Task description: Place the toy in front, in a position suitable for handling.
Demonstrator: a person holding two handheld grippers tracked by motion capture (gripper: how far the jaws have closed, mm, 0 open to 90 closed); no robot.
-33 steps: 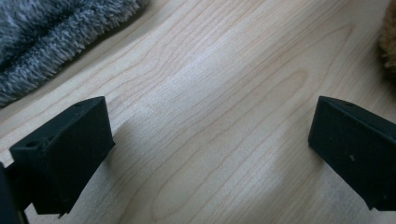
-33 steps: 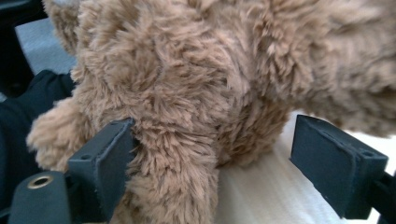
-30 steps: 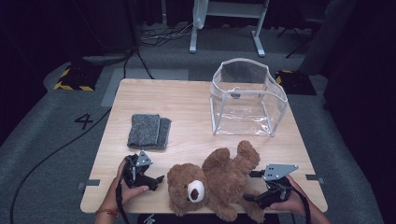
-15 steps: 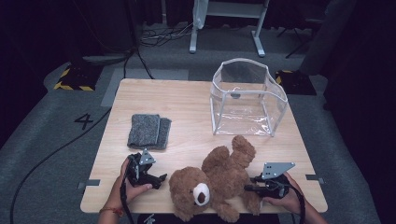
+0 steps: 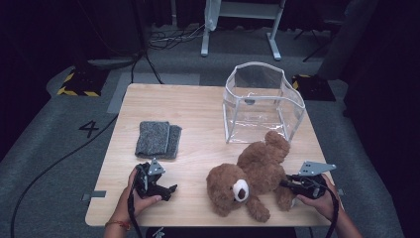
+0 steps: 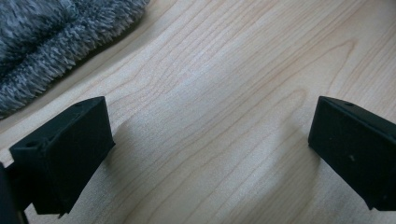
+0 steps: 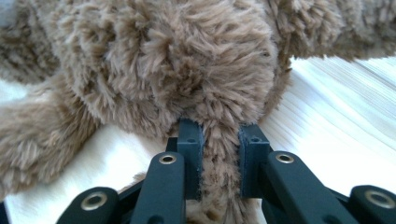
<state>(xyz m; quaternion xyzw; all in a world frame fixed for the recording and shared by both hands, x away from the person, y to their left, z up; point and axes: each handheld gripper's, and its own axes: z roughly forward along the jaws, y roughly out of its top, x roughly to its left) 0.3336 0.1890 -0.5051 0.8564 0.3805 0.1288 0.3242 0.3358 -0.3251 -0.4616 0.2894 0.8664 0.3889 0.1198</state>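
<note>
A brown teddy bear (image 5: 257, 173) lies on its back on the wooden table (image 5: 198, 109), head toward the front edge. My right gripper (image 5: 286, 184) comes in from the right at the front and is shut on a tuft of the bear's fur (image 7: 187, 70); in the right gripper view both pads squeeze it at the right gripper (image 7: 220, 163). My left gripper (image 5: 168, 191) rests near the front left with its jaws pointing right. Seen from the left gripper view, the left gripper (image 6: 210, 140) is open over bare wood, with nothing between its fingers.
A folded grey fuzzy cloth (image 5: 157, 140) lies left of centre, its edge close to the left gripper as grey cloth (image 6: 46, 42). A clear plastic open-top bag (image 5: 260, 101) stands at the back right, just behind the bear. Cables cross the grey floor.
The right gripper closed on the bear's fur and moved right and slightly away, dragging the bear toward the clear bag. The left hand stayed put.
</note>
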